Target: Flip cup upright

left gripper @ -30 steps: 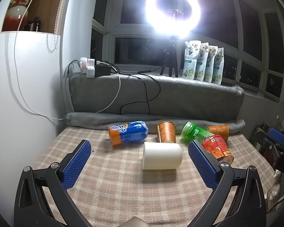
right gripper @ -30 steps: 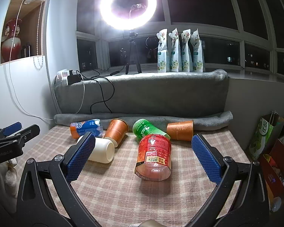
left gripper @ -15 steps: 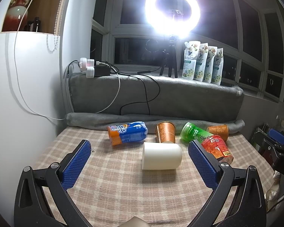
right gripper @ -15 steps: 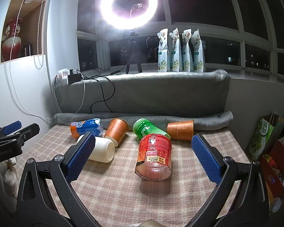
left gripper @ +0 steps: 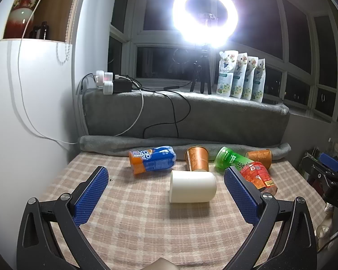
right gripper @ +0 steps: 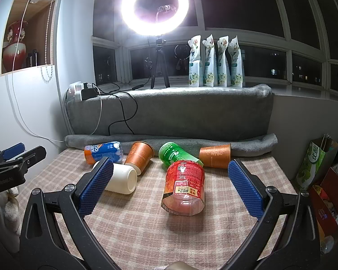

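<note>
Several cups lie on their sides on the checked cloth (left gripper: 146,229). A white cup (left gripper: 192,189) lies just ahead of my open left gripper (left gripper: 166,193), between its blue pads. Behind it lie a blue-orange cup (left gripper: 152,162), an orange cup (left gripper: 197,158), a green cup (left gripper: 228,158), a second orange cup (left gripper: 259,156) and a red cup (left gripper: 258,176). In the right wrist view my open right gripper (right gripper: 170,187) has the red cup (right gripper: 184,187) between its pads, with the white cup (right gripper: 122,178) behind the left pad.
A grey blanket roll (right gripper: 169,142) and cushioned ledge (right gripper: 169,110) bound the back. A white wall (left gripper: 29,123) stands left. Cables hang over the ledge. A ring light (right gripper: 155,5) and pouches (right gripper: 216,61) stand on the sill. Bags (right gripper: 317,164) sit at the right.
</note>
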The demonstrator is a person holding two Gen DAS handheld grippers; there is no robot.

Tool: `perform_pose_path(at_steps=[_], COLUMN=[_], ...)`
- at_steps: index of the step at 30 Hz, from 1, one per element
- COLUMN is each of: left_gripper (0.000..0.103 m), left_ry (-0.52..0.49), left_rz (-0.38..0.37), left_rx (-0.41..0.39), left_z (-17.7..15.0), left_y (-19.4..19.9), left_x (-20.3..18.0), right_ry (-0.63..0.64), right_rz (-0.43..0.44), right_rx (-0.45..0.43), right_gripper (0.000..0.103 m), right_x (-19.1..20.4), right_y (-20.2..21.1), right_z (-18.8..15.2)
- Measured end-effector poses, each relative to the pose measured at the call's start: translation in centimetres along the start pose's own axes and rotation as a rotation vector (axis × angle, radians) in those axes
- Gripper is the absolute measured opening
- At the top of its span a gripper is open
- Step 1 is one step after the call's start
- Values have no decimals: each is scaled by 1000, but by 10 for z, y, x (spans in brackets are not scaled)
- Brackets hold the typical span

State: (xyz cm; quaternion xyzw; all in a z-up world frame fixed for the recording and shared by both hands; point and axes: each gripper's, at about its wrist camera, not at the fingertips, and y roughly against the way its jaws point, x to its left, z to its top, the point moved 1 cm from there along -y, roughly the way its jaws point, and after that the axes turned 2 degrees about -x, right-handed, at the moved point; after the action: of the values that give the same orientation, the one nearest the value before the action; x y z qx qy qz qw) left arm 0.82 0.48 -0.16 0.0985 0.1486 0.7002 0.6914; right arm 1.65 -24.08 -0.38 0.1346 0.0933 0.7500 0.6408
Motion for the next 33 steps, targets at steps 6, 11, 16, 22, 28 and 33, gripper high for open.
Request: perform_pose_path(at_steps=[6,11,16,22,28,33], left_gripper=[102,102,102,102,102,102], left_ry=[1,1,5,4,5,7], left_rz=[0,2,2,1,2,7], left_rx=[0,-2,-9,-14,-15,-12], left_z=[0,1,3,2,2,1], left_y=[1,0,2,4,4,2], left_x=[0,1,4,5,7,12], right_ry=[3,7,9,24,41,52], right_rz=[1,2,2,8,22,33], right_rx=[0,-3,-3,2,10,14], right_gripper=[103,103,103,103,103,103], right_x=[4,4,5,7,13,16], right_y=[-1,-1,0,-1,-8,-15], right_z=[-1,0,1,2,2,2])
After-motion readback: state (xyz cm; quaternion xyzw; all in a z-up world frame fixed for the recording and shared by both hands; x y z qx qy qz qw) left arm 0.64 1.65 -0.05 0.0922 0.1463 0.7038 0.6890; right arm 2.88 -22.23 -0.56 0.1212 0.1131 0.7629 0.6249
